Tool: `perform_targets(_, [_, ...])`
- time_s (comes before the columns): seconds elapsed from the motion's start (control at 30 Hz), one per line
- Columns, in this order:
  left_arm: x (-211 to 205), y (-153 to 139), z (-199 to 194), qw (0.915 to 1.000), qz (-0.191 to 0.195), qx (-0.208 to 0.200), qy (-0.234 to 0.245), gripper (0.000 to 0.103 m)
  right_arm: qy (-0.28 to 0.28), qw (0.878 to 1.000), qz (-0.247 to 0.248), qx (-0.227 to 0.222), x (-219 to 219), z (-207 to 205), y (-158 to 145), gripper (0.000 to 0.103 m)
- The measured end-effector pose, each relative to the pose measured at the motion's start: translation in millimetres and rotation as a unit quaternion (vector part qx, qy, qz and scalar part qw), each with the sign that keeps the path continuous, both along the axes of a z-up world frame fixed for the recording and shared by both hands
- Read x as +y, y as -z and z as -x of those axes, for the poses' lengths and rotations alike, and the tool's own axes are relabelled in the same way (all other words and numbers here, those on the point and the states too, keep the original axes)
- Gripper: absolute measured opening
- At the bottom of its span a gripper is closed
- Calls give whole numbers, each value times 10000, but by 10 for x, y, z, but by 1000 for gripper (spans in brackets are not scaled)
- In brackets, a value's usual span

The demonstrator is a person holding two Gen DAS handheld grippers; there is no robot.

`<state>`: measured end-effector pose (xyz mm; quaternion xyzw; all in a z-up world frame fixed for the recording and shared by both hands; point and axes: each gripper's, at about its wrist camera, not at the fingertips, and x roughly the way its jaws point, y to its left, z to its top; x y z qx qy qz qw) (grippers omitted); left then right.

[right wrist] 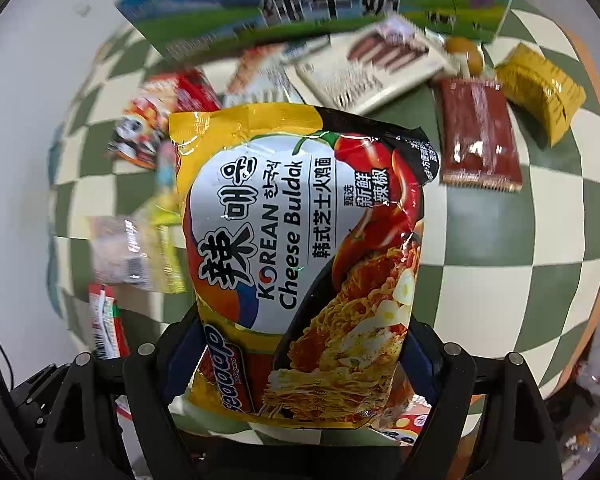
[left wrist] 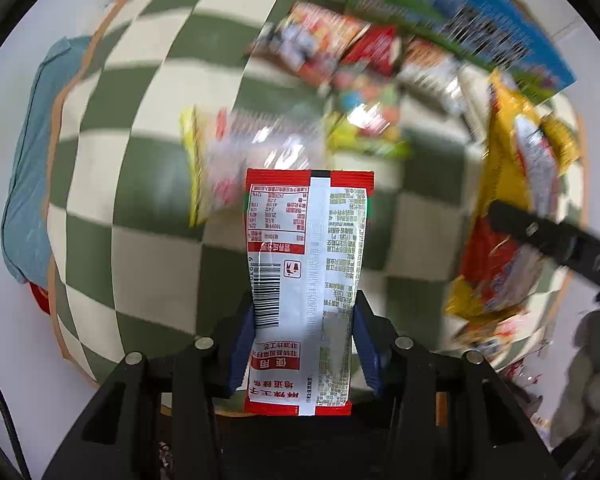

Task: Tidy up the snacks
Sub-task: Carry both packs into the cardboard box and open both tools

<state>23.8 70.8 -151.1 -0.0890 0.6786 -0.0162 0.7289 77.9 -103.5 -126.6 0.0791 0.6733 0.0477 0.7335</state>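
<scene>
My left gripper [left wrist: 304,344] is shut on a red and white snack packet [left wrist: 306,264], held back side up above the green and cream checkered table [left wrist: 140,184]. My right gripper [right wrist: 300,364] is shut on a yellow Korean Cheese Buldak noodle bag [right wrist: 300,248], lifted above the table. That bag and the right gripper's black finger [left wrist: 552,240] show at the right of the left wrist view. The red and white packet also shows at the lower left of the right wrist view [right wrist: 106,324].
A blue and green carton [right wrist: 316,0] stands at the table's far side. Loose snacks lie near it: a dark red packet [right wrist: 478,136], a yellow packet [right wrist: 540,88], a white biscuit packet [right wrist: 372,64], and several blurred packets [left wrist: 332,52]. A blue cloth [left wrist: 32,168] lies left.
</scene>
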Motion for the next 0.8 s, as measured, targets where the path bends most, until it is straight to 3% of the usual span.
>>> perform_targets(0.13, [-249, -490, -357, 9988, 246, -429, -13, 43, -29, 9991, -333, -250, -204, 36, -438, 87])
perform_targets(0.2, [-21, -872, -496, 9971, 406, -645, 54, 43, -28, 9977, -481, -475, -298, -79, -650, 87])
perform_targets(0.4, [-448, -1404, -1792, 9896, 638, -1236, 355, 43, -116, 9897, -565, -1314, -898, -698, -1588, 87])
perform_targets(0.47, [-605, -1544, -2177, 9887, 629, -1291, 430, 43, -103, 9882, -529, -1437, -1040, -976, -1722, 87])
perform_targets(0.6, [-808, -1447, -2980, 9912, 564, -1106, 462, 43, -62, 9890, -266, -1455, -1339, -1714, -1768, 87])
perform_targets(0.8, [-990, -862, -3888, 9972, 435, -373, 479, 43, 77, 9945, -55, -1044, -1597, -2710, -1343, 87])
